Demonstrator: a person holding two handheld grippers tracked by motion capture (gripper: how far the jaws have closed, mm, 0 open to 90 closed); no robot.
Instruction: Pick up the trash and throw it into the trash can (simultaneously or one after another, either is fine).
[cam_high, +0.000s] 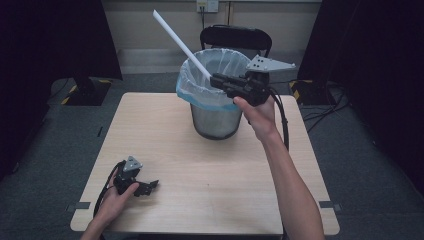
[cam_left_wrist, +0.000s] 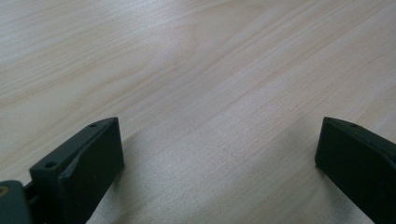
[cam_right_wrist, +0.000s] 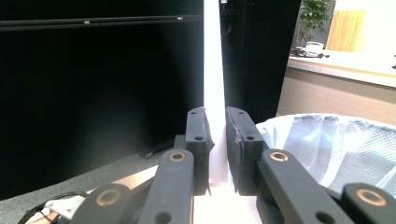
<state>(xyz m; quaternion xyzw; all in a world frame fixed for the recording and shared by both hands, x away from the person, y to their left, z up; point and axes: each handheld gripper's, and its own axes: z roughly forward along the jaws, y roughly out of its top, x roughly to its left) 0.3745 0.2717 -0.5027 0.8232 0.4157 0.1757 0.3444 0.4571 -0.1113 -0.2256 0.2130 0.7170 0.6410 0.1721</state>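
Now the long white tube (cam_high: 180, 44) is up in the air, slanting from high at the left down to the right hand-held gripper (cam_high: 216, 79), right above the rim of the bin (cam_high: 215, 117). It looks like rolled paper or thin plastic: very light, stiff enough to hold its own line with no sag, but probably easy to crush or kink. The right hand-held gripper is clamped on the tube near its lower end; in the right gripper view the pads (cam_right_wrist: 198, 135) pinch the tube (cam_right_wrist: 214, 70) flat on both sides. Held at one end like that, the long free length will likely swing and lever in the grip, so a firm but gentle pinch suits it, and a hold nearer the middle would steady it more. The bin, lined with a pale blue bag (cam_high: 200, 92), stands on the wooden surface (cam_high: 200, 170) toward its far edge. Well apart, the left hand-held gripper (cam_high: 150, 186) rests at the near left of the surface, jaws spread wide over bare wood, nothing between them.
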